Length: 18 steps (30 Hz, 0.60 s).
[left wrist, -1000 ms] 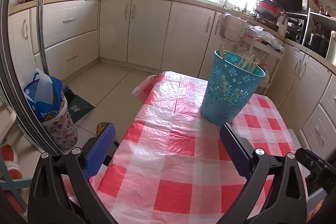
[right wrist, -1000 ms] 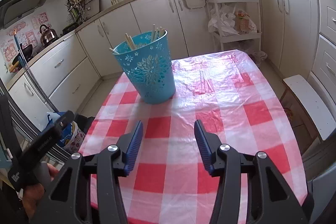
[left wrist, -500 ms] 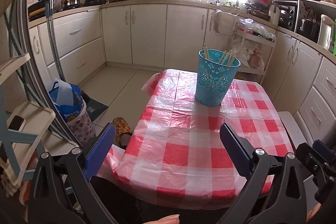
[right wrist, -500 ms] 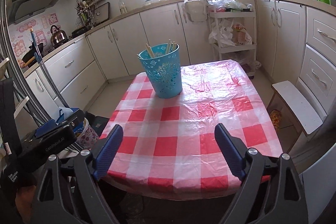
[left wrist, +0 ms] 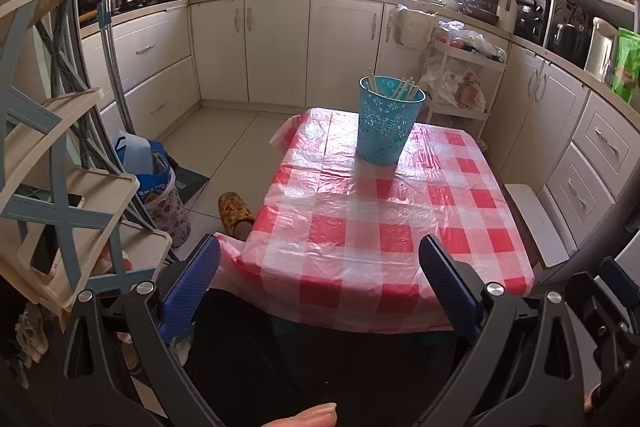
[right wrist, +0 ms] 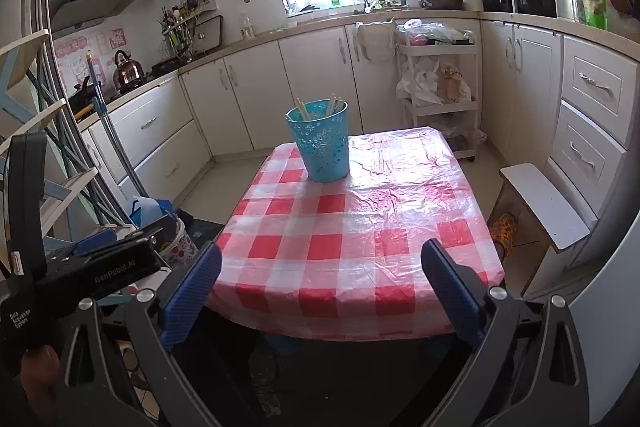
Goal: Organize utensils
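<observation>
Right wrist view, my right gripper (right wrist: 320, 259) angled down short of the table (right wrist: 400, 227), jaws opening wide, nothing between, left gripper (left wrist: 320, 255) likewise spread empty, chopsticks (right wrist: 302, 108) upright in blue basket (right wrist: 320, 147) at far end.

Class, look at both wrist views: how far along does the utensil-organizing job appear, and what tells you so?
Done, apparently: chopsticks stand in the blue basket, and no loose utensils show on the checked tablecloth. In hand: nothing. The left gripper is open and empty; the right gripper's jaws are opening with nothing between them. Left: nothing visible, so the job looks essentially finished.
</observation>
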Each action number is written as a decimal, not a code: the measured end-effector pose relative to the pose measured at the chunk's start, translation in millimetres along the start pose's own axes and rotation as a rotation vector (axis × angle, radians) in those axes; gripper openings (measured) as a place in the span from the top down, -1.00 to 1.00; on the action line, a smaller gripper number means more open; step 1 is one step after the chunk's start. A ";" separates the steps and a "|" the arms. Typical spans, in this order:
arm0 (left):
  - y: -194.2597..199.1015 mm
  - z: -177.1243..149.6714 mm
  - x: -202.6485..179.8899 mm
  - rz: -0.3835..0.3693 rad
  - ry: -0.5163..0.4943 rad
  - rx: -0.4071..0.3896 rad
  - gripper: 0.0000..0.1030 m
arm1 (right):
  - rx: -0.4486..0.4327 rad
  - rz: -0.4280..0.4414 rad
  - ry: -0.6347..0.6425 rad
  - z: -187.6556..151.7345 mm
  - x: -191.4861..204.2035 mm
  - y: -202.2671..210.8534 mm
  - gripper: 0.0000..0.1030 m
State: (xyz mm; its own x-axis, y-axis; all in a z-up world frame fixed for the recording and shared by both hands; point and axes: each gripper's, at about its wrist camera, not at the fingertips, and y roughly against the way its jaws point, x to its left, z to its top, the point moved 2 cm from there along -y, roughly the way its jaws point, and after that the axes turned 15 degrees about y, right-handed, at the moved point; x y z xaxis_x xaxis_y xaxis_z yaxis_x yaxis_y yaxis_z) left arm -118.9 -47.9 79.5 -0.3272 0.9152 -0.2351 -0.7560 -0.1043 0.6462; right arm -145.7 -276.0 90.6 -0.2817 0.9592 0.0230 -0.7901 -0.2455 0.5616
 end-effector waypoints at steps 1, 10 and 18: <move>7.5 -2.6 1.7 0.003 0.000 -0.008 -0.85 | 0.004 0.016 -0.017 -1.2 -0.8 5.9 -0.86; 71.5 -21.2 3.6 -0.051 0.016 -0.099 -0.85 | -0.071 0.007 -0.029 -17.3 17.0 64.3 -0.86; 86.5 -22.8 4.7 -0.064 0.026 -0.123 -0.85 | -0.071 0.007 -0.029 -19.8 21.2 71.1 -0.86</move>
State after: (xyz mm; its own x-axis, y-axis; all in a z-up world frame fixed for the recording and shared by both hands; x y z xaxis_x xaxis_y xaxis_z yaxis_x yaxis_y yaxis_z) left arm -198.7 -61.4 117.8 -0.2895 0.9115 -0.2923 -0.8391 -0.0947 0.5357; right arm -218.5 -275.9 114.6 -0.2726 0.9608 0.0510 -0.8252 -0.2607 0.5010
